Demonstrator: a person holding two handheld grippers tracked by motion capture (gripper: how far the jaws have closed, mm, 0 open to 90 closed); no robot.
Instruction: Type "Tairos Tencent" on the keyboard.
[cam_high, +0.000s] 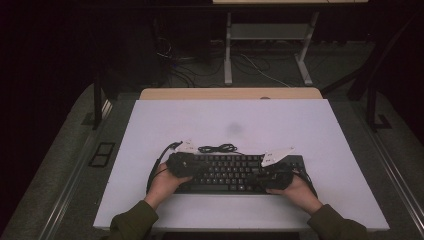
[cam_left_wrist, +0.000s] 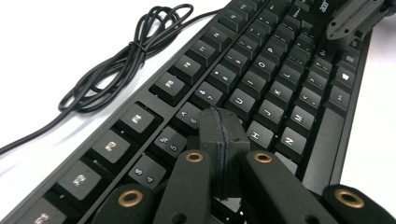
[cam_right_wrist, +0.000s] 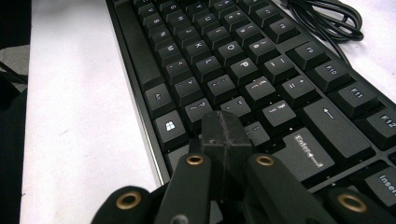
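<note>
Both the left gripper (cam_left_wrist: 223, 140) and right gripper (cam_right_wrist: 226, 135) have fingers pressed together, empty, over the keyboard (cam_high: 235, 172) near the tabletop's front edge; blunt tips risk striking neighbouring keys.

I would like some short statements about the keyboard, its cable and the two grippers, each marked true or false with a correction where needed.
1. The left gripper has its fingers shut together over the keys. True.
2. The keyboard is white. False: it is black, on a white table.
3. The cable lies bundled on the table beyond the keyboard's far edge. True.
4. The right gripper holds the cable. False: its fingers are shut with nothing between them, above the keys near Enter.
5. Both grippers are at the same end of the keyboard. False: the left is at the left end, the right at the right end.
</note>
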